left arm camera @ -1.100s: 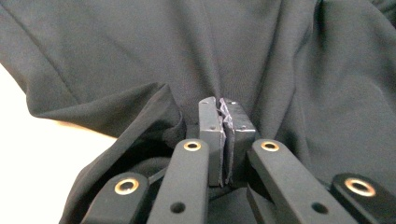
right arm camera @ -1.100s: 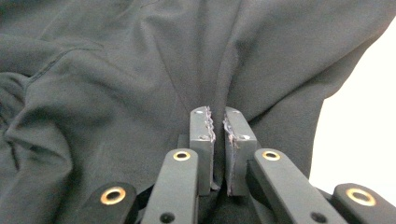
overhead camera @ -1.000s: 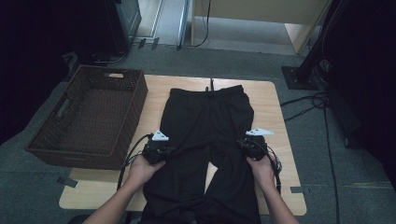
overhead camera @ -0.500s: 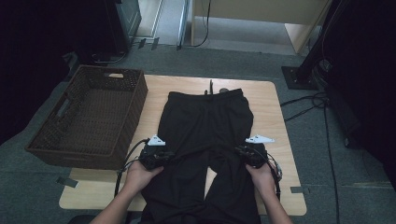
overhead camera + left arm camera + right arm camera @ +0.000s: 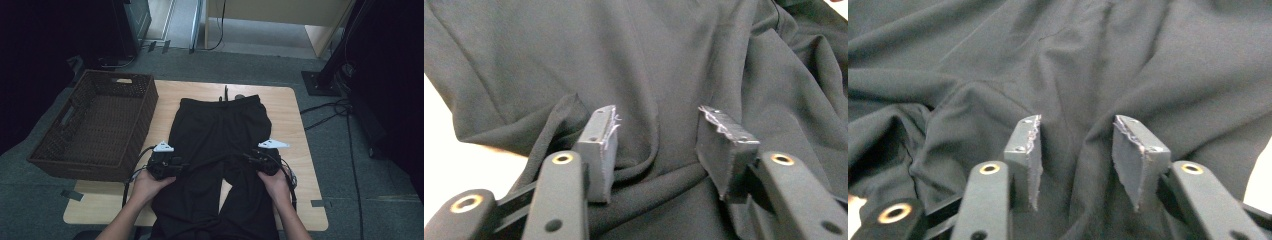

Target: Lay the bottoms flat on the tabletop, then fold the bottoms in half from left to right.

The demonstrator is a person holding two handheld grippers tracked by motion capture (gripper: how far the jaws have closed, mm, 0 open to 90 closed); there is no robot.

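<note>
Black trousers (image 5: 220, 135) lie flat on the wooden table (image 5: 285, 115), waistband at the far side and legs running over the near edge. My left gripper (image 5: 185, 165) rests on the trousers' left side at thigh height. Its jaws have just been opening and stand open (image 5: 659, 117) astride a loose ridge of cloth (image 5: 654, 165), which the pads do not press. On the right side my right gripper (image 5: 246, 158) mirrors it. Its jaws have also just been opening, with slack fabric (image 5: 1075, 150) between the open pads (image 5: 1075, 125).
A dark brown wicker basket (image 5: 95, 125), empty, stands against the table's left edge. Cables (image 5: 340, 115) and a black stand base (image 5: 320, 82) lie on the grey floor to the right. A drawstring (image 5: 225, 92) pokes out beyond the waistband.
Both hands have eased slightly toward the near edge and inward. The cloth at the hips, pulled wide a second ago, now lies narrower and looser.
</note>
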